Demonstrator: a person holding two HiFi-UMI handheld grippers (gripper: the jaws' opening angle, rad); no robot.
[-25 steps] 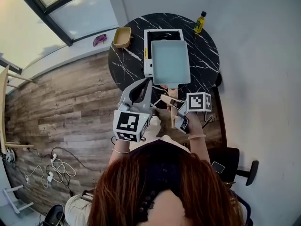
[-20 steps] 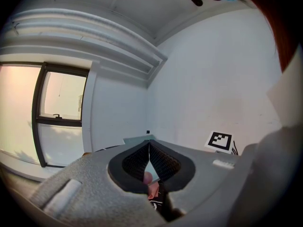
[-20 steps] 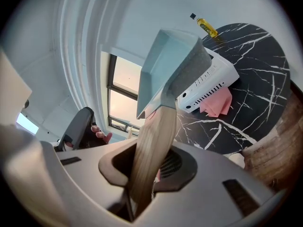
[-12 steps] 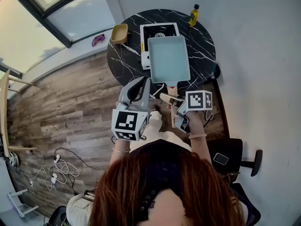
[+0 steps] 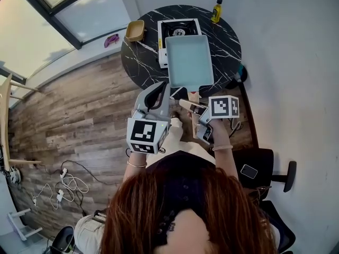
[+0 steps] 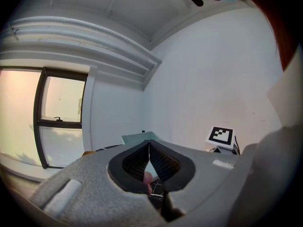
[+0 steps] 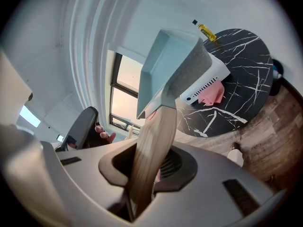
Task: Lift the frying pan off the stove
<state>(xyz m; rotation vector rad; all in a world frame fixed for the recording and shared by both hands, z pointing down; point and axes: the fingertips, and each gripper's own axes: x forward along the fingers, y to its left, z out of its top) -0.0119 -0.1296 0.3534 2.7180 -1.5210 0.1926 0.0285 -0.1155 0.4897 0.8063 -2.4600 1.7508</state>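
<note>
The square, shallow frying pan [image 5: 189, 61], pale blue-green inside and speckled grey below, hangs in air over the near part of the white stove [image 5: 177, 29] on the black marble table [image 5: 230, 46]. Its flat wooden handle [image 7: 150, 145] points back to the person. The right gripper [image 7: 144, 174] pinches this handle; the left gripper [image 6: 149, 156] has its jaws pressed together, empty

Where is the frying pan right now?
In the head view, top centre, the pale blue frying pan hangs over the black marble table, on the near side of the white stove, its wooden handle clamped in the right gripper.
</note>
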